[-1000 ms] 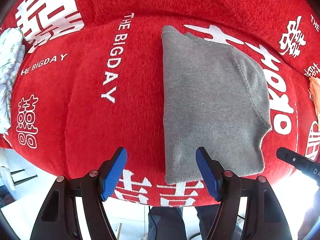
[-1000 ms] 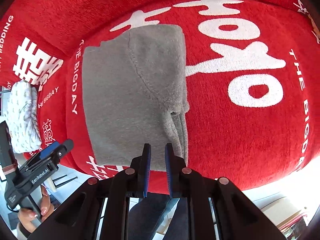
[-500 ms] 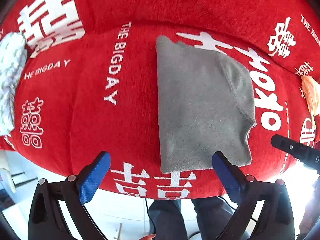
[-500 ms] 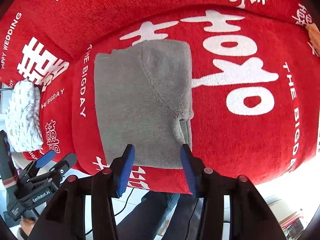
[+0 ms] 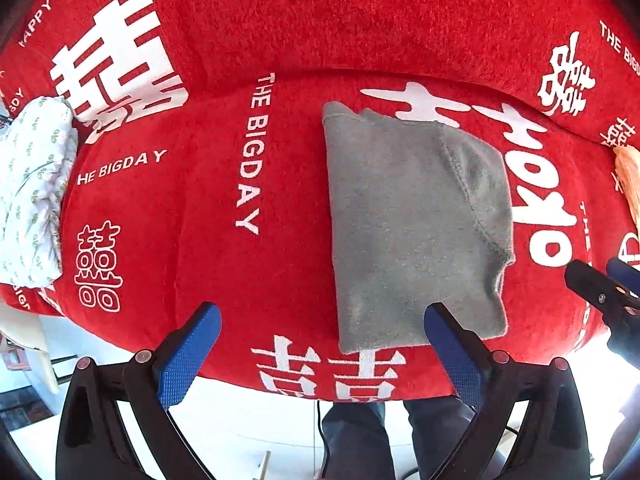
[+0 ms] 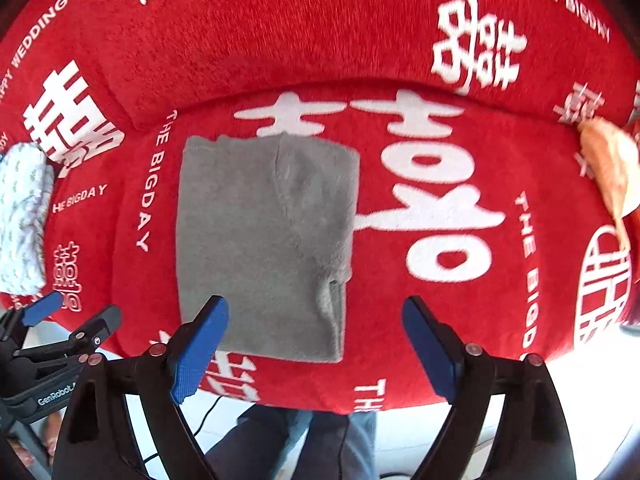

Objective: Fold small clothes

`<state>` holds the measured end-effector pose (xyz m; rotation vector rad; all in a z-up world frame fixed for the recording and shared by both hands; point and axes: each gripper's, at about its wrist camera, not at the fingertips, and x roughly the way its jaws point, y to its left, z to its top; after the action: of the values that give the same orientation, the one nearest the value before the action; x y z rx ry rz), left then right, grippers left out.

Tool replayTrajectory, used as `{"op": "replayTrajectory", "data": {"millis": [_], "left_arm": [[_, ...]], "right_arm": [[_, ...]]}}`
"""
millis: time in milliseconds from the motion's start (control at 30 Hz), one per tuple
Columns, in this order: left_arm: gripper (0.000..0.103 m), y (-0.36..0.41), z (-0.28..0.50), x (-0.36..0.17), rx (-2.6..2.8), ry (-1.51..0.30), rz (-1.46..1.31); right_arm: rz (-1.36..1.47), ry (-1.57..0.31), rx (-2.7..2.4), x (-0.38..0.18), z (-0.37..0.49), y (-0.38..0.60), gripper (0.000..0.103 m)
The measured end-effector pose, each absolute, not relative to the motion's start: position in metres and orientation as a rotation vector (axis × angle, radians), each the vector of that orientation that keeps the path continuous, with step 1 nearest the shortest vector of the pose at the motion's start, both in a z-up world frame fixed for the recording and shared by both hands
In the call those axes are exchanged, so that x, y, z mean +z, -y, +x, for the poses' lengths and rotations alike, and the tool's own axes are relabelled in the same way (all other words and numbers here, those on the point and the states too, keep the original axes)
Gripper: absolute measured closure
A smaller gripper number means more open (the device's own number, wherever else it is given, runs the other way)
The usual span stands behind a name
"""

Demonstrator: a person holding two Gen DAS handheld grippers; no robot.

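The folded grey garment (image 5: 412,224) lies flat near the red cover's (image 5: 200,248) front edge. The left gripper (image 5: 322,354) stands wide, empty. The right gripper (image 6: 316,344) has just been opening, with nothing between its jaws.

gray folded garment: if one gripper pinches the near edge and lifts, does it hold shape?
Probably not. The gray garment looks like soft fleece lying limp on the red cover, so it would likely droop. Its stacked layers look loose, so the fold may open. It is probably light, and the fuzzy nap suggests little slip.

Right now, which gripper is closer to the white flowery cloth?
Left. The left gripper hangs over the red cover between that white flowery cloth and the grey garment; the right gripper is beyond the garment.
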<state>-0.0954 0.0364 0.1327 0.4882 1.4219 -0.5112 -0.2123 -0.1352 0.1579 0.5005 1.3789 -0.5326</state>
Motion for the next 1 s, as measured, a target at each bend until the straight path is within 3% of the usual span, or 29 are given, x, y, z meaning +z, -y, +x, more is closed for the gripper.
{"op": "replayTrajectory", "data": {"millis": [1000], "left_arm": [[0.001,-0.029,-0.102,0.147,-0.501,-1.399,0.501]], "right_arm": [[0.510,-1.418,-0.571,0.167,-0.212,0.139,0.012]]}}
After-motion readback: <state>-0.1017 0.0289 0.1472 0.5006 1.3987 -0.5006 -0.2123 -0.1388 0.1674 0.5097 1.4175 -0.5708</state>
